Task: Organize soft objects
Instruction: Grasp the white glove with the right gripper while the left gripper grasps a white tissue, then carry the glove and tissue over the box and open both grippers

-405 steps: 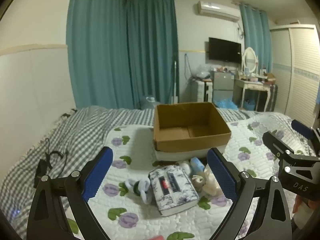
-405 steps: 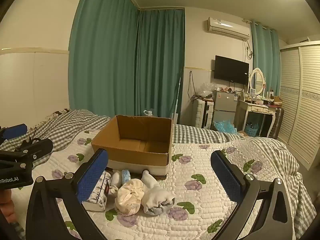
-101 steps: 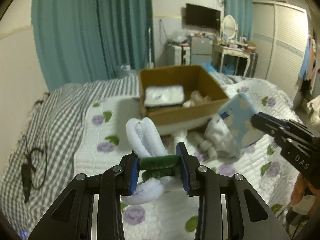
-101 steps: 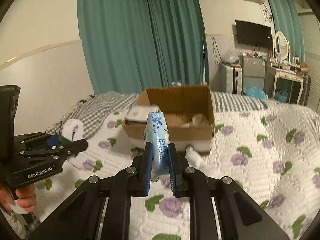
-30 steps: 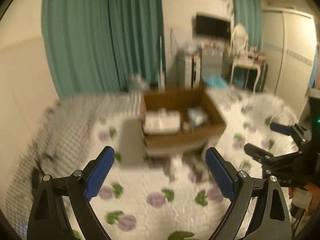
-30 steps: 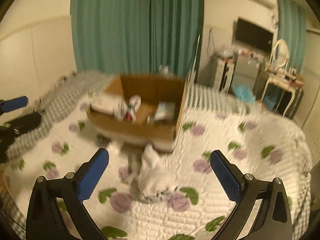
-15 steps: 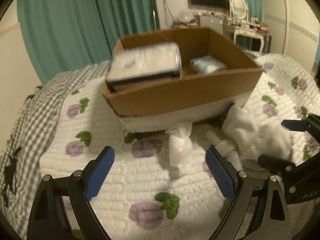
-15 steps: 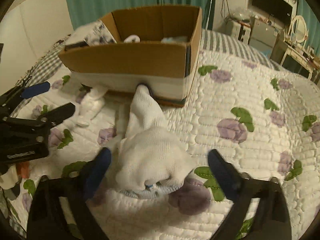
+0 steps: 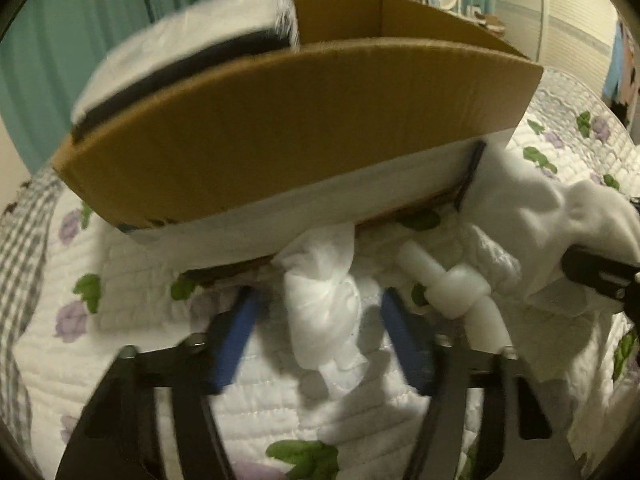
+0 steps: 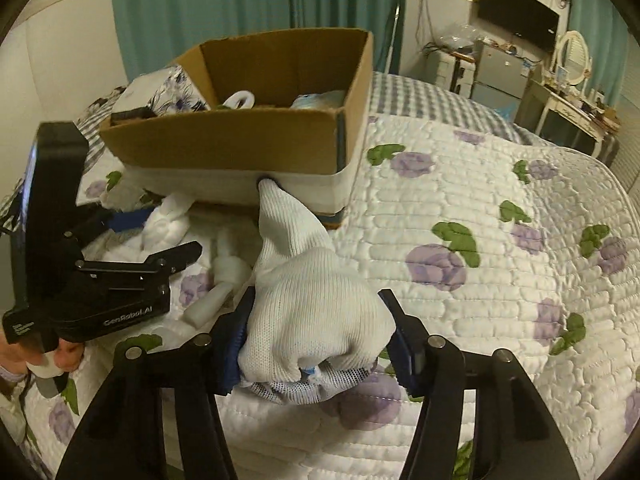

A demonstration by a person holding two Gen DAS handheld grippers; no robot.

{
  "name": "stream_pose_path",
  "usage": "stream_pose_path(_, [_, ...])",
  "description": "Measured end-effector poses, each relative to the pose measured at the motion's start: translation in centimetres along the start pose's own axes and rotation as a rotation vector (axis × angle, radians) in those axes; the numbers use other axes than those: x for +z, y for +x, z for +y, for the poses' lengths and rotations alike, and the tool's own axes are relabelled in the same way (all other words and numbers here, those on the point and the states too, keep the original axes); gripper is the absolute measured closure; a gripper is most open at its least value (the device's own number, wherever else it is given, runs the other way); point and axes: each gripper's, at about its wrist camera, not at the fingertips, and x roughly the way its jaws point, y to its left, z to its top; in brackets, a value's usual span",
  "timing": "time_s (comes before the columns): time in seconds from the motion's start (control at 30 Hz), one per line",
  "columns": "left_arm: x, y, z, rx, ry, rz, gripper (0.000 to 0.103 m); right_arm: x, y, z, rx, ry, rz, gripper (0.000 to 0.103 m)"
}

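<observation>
A brown cardboard box (image 9: pixel 304 120) (image 10: pixel 240 140) stands on the quilted bed and holds a floral tissue pack (image 10: pixel 160 96), a blue pack (image 10: pixel 320 100) and a white plush (image 10: pixel 240 100). My left gripper (image 9: pixel 320 312) is open, its blue fingers either side of a crumpled white cloth (image 9: pixel 320 300) lying against the box's foot. My right gripper (image 10: pixel 316 328) has its jaws against both sides of a white knitted sock bundle (image 10: pixel 312 312) on the quilt. A white knotted foam piece (image 9: pixel 460 292) lies between the two.
The flowered white quilt (image 10: pixel 480 240) stretches to the right. A checked blanket (image 10: pixel 420 96) lies behind the box. A dresser with a mirror (image 10: pixel 572 64) and a TV (image 10: pixel 516 20) stand at the far wall, with teal curtains (image 10: pixel 240 0) behind.
Both grippers have dropped low toward the bed and narrowed. The left now straddles the white cloth; the right has closed in around the sock bundle.
</observation>
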Motion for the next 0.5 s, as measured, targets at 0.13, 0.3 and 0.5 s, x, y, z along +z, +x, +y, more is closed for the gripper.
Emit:
stream_pose_path(0.13, [-0.4,-0.4,0.3,-0.034,-0.015,-0.014,0.07,0.0,0.0,0.4,-0.018,-0.001,-0.001,0.045])
stream_pose_path(0.3, [-1.4,-2.6,0.9,-0.058,-0.027,-0.05,0.074,-0.7,-1.2,0.5,-0.005,0.026,-0.032,0.047])
stream_pose_path(0.5, [-2.2,-5.9,1.5,-0.07,-0.028,-0.089,0.076,-1.8,-4.0,0.7,0.014,0.082,-0.095,0.048])
